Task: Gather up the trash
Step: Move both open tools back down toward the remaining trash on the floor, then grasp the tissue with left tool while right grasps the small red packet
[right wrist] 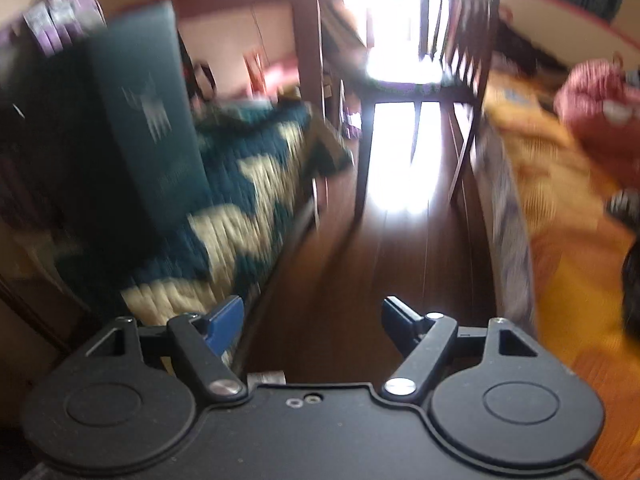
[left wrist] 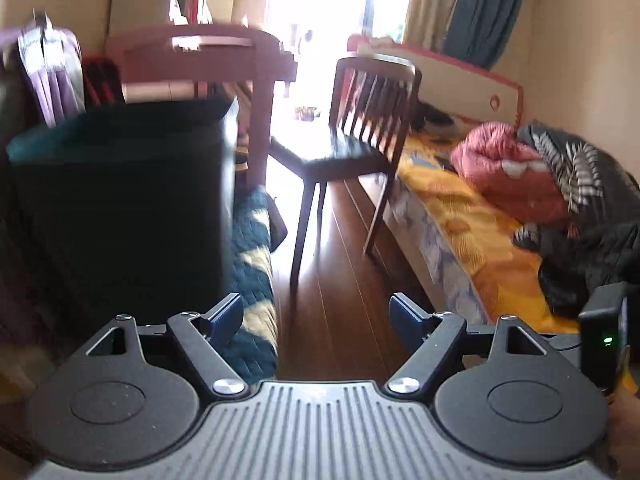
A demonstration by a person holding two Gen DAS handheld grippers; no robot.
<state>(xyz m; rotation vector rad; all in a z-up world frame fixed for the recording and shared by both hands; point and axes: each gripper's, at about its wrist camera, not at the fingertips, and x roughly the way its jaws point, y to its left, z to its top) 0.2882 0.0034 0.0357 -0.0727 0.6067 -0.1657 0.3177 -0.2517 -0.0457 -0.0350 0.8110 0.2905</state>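
Both tongs, left (left wrist: 316,314) and right (right wrist: 313,316), gape empty beside a dark teal box (left wrist: 120,200), contents unseen

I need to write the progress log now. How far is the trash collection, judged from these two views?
Nothing looks done: no collected trash or bag is visible. In hand: nothing; the left tool and right tool are both open and empty, above the wooden floor between the patterned blanket and the bed. Left: all of it. No trash is recognisable; the right view is blurred.
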